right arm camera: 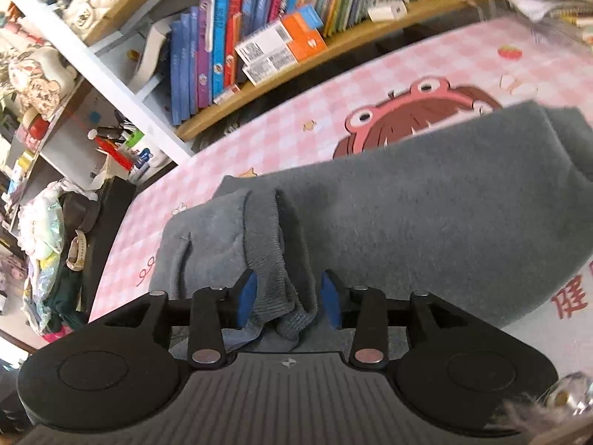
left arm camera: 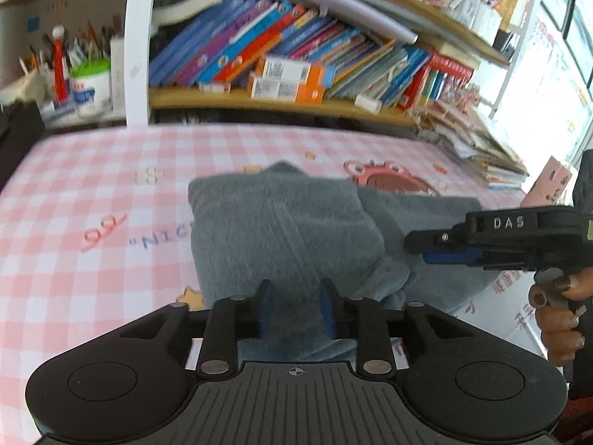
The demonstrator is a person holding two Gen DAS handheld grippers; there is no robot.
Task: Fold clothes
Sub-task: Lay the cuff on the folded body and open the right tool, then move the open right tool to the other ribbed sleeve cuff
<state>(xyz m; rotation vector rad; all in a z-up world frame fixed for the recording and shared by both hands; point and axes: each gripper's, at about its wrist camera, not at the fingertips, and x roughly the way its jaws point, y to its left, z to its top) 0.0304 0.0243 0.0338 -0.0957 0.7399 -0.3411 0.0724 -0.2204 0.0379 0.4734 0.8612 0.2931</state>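
Note:
A grey fleece garment lies partly folded on the pink checked tablecloth. My left gripper is open, its blue pads on either side of the garment's near edge. My right gripper is open too, with the garment's ribbed cuff bunched between its fingers, not pinched. In the left wrist view the right gripper reaches in from the right over the garment's right part. The garment fills the middle of the right wrist view.
A bookshelf full of books runs along the table's far edge. A white upright post and a pen pot stand at the far left. Stacked papers lie at the far right. Clutter sits beyond the table's left edge.

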